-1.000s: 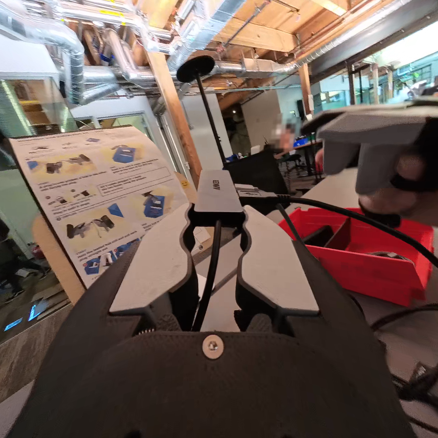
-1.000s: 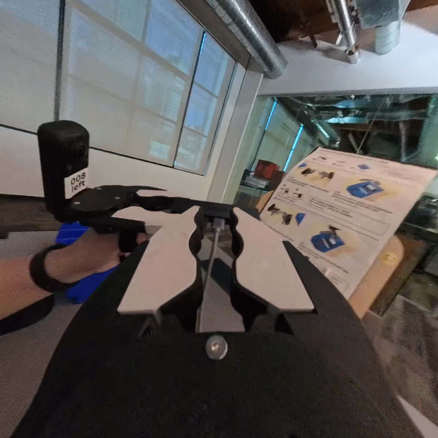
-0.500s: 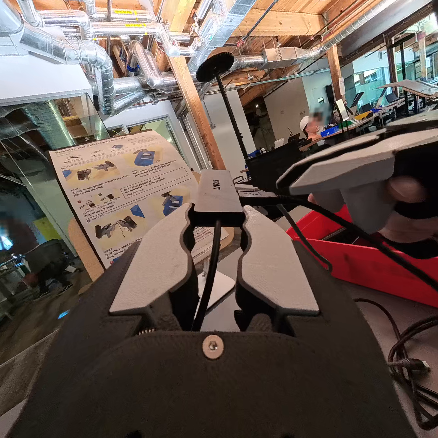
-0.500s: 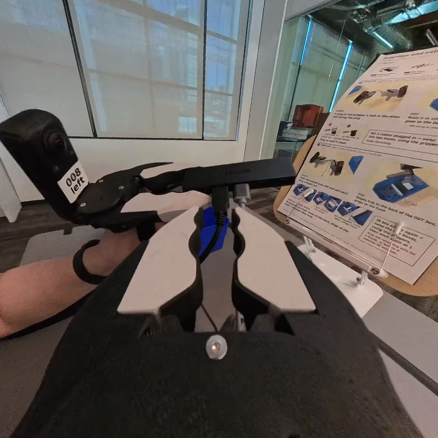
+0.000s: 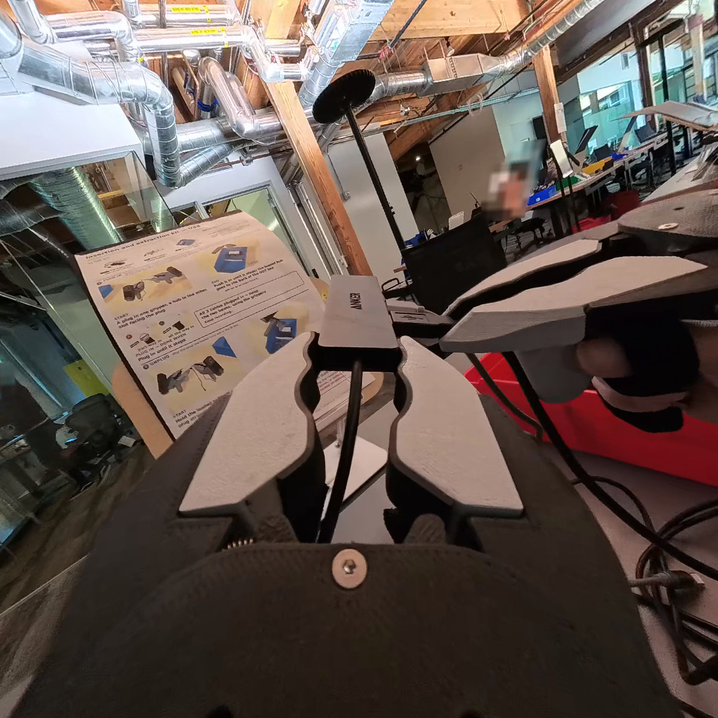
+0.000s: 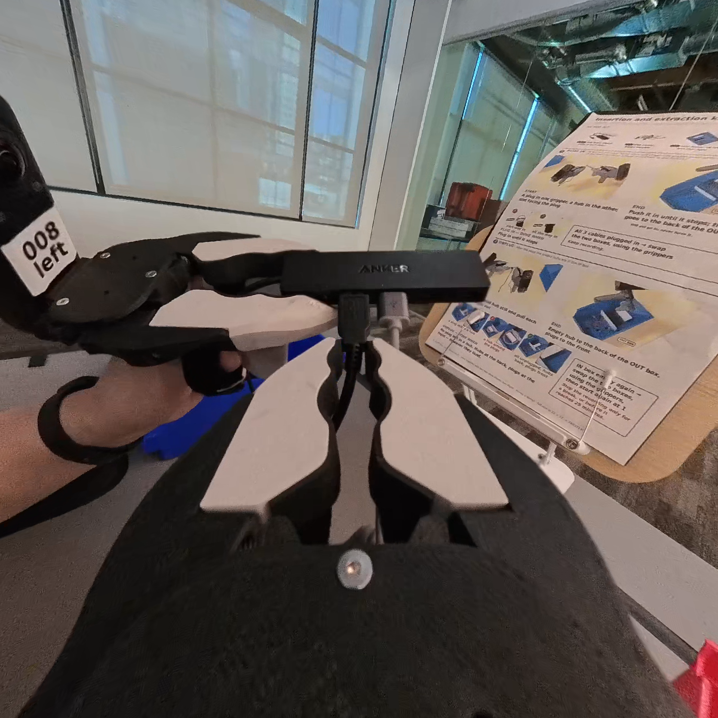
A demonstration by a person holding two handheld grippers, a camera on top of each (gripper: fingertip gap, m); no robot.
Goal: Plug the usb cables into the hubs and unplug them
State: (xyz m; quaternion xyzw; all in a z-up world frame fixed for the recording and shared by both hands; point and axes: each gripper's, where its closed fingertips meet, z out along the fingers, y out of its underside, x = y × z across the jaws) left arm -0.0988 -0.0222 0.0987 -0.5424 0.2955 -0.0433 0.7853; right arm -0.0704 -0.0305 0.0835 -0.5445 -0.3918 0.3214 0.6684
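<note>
Two grippers meet above bench (image 6: 641, 575), red bin (image 5: 606, 427) and instruction board (image 6: 606, 295) behind. Left gripper (image 5: 355, 351) jaws clamped on end of black hub (image 6: 384, 274), held level in air. Right gripper (image 6: 354, 349) jaws nearly closed around black cable (image 6: 347, 384) just below black plug (image 6: 352, 318), seated in hub beside grey plug (image 6: 394, 312). Risk: grip on cable, not plug body; pull could strain cable or slip; angled pull could twist hub in left jaws

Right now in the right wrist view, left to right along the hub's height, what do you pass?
Left claw → black USB hub with a black plug and then a silver plug hanging under it → instruction sheet.
</note>
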